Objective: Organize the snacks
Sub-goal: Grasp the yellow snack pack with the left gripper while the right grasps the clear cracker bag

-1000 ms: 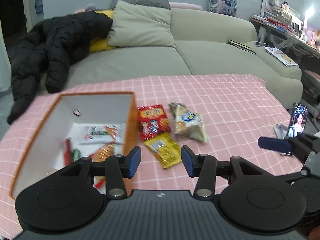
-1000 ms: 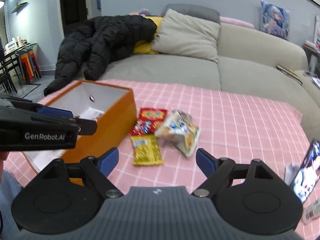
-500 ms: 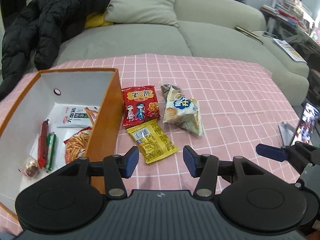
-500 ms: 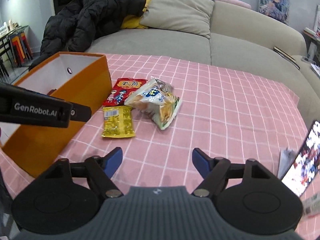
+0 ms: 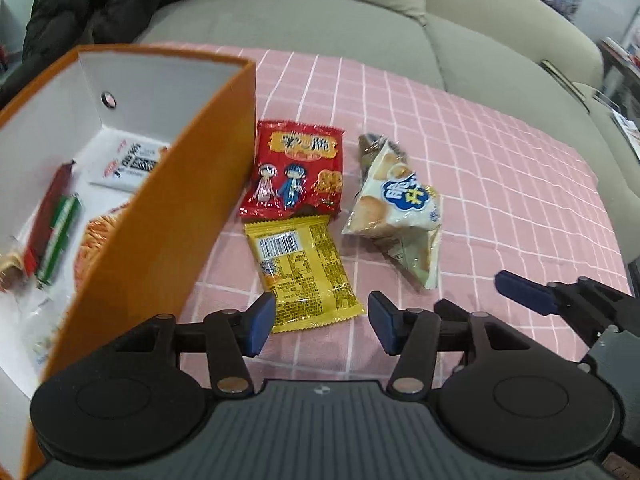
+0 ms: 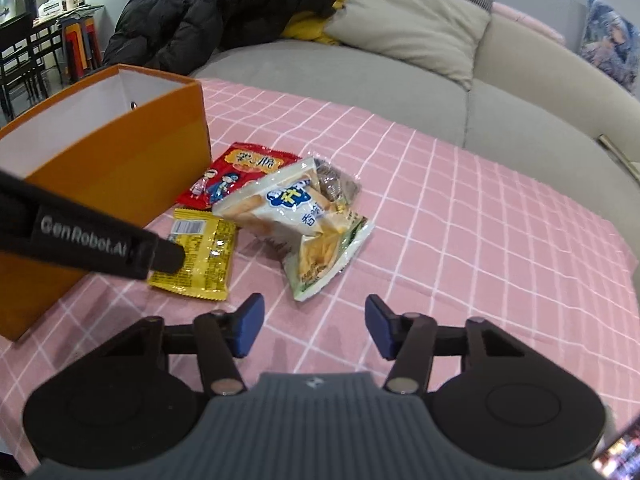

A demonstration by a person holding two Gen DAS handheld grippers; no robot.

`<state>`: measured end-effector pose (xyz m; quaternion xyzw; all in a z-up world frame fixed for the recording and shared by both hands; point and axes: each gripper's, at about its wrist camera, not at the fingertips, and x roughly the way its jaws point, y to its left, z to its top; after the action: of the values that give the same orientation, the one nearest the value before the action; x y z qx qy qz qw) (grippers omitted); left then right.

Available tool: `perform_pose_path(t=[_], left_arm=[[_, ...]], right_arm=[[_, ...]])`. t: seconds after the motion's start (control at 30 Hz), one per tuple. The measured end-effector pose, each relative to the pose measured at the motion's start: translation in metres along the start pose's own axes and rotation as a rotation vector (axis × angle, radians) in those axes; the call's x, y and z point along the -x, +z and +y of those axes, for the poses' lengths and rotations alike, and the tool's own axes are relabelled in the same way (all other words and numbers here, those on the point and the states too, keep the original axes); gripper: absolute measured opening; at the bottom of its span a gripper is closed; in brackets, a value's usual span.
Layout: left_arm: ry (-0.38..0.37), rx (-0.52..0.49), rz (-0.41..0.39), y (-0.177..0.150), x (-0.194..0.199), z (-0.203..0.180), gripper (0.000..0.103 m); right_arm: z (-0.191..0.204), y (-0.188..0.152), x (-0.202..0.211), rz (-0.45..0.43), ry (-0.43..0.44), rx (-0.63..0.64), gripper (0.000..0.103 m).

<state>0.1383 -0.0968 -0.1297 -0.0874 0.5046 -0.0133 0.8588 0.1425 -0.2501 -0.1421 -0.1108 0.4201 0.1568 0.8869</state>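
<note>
An orange box point(image 5: 168, 216) with a white inside stands at the left on the pink checked cloth and holds several snacks. Beside it lie a red packet point(image 5: 298, 174), a yellow packet point(image 5: 304, 272) and a white biscuit bag point(image 5: 400, 208) with a dark wrapped snack point(image 5: 372, 142) behind it. My left gripper point(image 5: 322, 322) is open and empty, just above the near end of the yellow packet. My right gripper point(image 6: 312, 328) is open and empty, short of the white bag point(image 6: 296, 208). The box point(image 6: 112, 160), red packet point(image 6: 236, 172) and yellow packet point(image 6: 200, 252) show there too.
A grey sofa point(image 6: 360, 76) with a black coat point(image 6: 216, 12) and a pillow point(image 6: 404, 20) runs behind the table. The left gripper's arm point(image 6: 88, 240) crosses the right wrist view. A phone point(image 6: 620, 452) stands at the table's right edge.
Both grippers have moved down and forward toward the snacks. The left one now hovers at the yellow packet's near end. Both stay open.
</note>
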Motion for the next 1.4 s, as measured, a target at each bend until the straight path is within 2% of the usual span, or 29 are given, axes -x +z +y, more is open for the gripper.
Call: perform_pose_path(t=[0.2, 0.27, 0.37, 0.4, 0.53, 0.63, 0.87, 0.9, 0.97, 1.03, 1.2, 1.4], left_arm=[[0.018, 0.033, 0.038, 0.007, -0.024, 0.002, 0.065], [0.02, 0.045, 0.04, 0.009, -0.028, 0.005, 0.07], [0.026, 0.05, 0.048, 0.01, -0.035, 0.007, 0.072], [0.02, 0.052, 0.052, 0.011, -0.038, 0.007, 0.072], [0.011, 0.057, 0.054, 0.009, -0.044, 0.009, 0.073], [0.014, 0.043, 0.054, 0.008, -0.048, 0.008, 0.076], [0.031, -0.082, 0.037, 0.005, -0.055, -0.004, 0.08], [0.032, -0.103, 0.038, 0.005, -0.056, -0.005, 0.079], [0.018, -0.131, 0.04, 0.004, -0.055, -0.006, 0.069], [0.015, -0.147, 0.042, 0.003, -0.053, -0.004, 0.066], [0.013, -0.164, 0.088, -0.009, -0.04, 0.005, 0.065], [-0.025, -0.205, 0.139, -0.044, -0.011, 0.019, 0.065]], right_arm=[[0.006, 0.006, -0.034, 0.009, 0.022, 0.06, 0.038], [0.007, 0.008, -0.042, 0.011, 0.023, 0.064, 0.034], [0.008, 0.011, -0.05, 0.018, 0.017, 0.072, 0.018], [0.009, 0.011, -0.052, 0.024, 0.012, 0.07, 0.009], [0.01, 0.006, -0.043, 0.026, -0.006, 0.039, 0.006], [0.017, -0.005, -0.029, 0.044, -0.054, 0.017, 0.006], [0.035, -0.035, 0.006, 0.066, -0.142, -0.098, 0.006], [0.037, -0.039, 0.01, 0.067, -0.146, -0.114, 0.006], [0.039, -0.043, 0.017, 0.07, -0.147, -0.138, 0.006], [0.04, -0.046, 0.022, 0.076, -0.15, -0.148, 0.006], [0.045, -0.052, 0.035, 0.092, -0.153, -0.155, 0.005], [0.059, -0.061, 0.053, 0.115, -0.126, -0.184, 0.004]])
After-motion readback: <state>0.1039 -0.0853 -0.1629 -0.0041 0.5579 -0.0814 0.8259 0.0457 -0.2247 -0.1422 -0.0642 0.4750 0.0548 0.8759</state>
